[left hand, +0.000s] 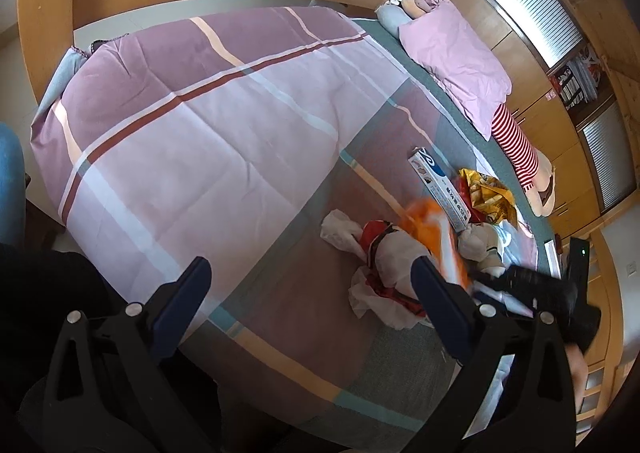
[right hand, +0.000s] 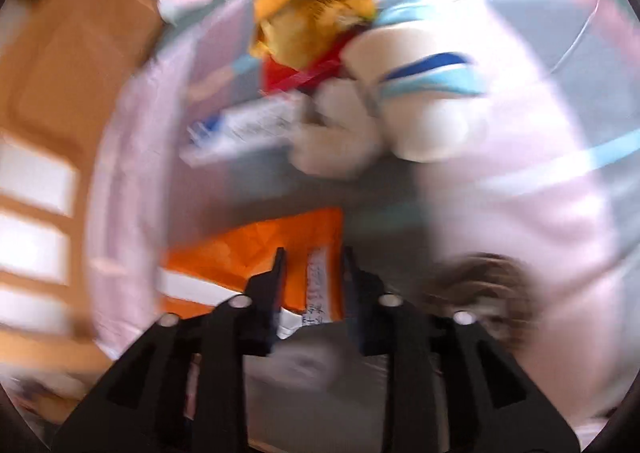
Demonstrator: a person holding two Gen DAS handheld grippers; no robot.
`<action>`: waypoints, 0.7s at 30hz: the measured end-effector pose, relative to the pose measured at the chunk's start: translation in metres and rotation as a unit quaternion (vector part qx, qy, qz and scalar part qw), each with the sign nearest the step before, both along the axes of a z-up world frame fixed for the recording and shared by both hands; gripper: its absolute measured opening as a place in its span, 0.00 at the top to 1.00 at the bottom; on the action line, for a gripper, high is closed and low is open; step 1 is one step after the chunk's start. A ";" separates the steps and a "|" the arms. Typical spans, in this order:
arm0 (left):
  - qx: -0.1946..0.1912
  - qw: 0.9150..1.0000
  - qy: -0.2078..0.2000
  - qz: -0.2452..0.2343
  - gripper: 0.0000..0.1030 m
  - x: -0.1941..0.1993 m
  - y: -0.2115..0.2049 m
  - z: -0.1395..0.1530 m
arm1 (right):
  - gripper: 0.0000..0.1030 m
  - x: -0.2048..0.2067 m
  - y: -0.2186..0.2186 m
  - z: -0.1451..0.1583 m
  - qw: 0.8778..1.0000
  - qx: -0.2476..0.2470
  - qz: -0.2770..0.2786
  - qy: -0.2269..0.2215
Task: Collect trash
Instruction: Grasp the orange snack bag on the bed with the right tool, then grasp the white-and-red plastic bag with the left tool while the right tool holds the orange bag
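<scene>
Trash lies on the bed: a red and white wrapper (left hand: pixel 384 265), crumpled white tissue (left hand: pixel 338 231), a white and blue box (left hand: pixel 440 189), a yellow snack bag (left hand: pixel 486 193) and a paper cup (right hand: pixel 424 93). My left gripper (left hand: pixel 308 285) is open and empty above the quilt, left of the pile. My right gripper (right hand: pixel 312 265) is shut on an orange and white wrapper (right hand: pixel 256 253) and holds it above the bed. In the left wrist view that wrapper (left hand: pixel 436 237) shows blurred, held by the right gripper's black body (left hand: pixel 532 285).
A pink plaid quilt (left hand: pixel 208 125) covers most of the bed. A pink pillow (left hand: pixel 460 57) and a doll with red striped legs (left hand: pixel 516 141) lie at the head. Wooden cabinets (left hand: pixel 560 157) stand beyond. The right wrist view is motion blurred.
</scene>
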State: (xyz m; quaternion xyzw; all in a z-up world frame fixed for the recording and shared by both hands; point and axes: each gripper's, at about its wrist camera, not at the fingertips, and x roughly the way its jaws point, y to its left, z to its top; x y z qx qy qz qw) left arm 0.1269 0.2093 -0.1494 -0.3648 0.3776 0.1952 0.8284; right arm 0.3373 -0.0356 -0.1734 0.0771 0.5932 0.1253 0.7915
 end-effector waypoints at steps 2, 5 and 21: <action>-0.001 1.000 -0.002 0.002 0.04 -0.002 0.000 0.000 | 0.32 -0.013 0.016 0.016 0.992 -0.075 0.074 -0.068; -0.002 1.000 -0.005 0.008 0.04 -0.003 0.001 0.000 | 0.21 -0.032 0.055 0.023 0.954 -0.163 0.201 -0.148; -0.007 1.000 -0.010 0.019 0.04 -0.005 0.004 0.000 | 0.75 0.005 0.103 -0.026 0.952 -0.114 0.266 -0.099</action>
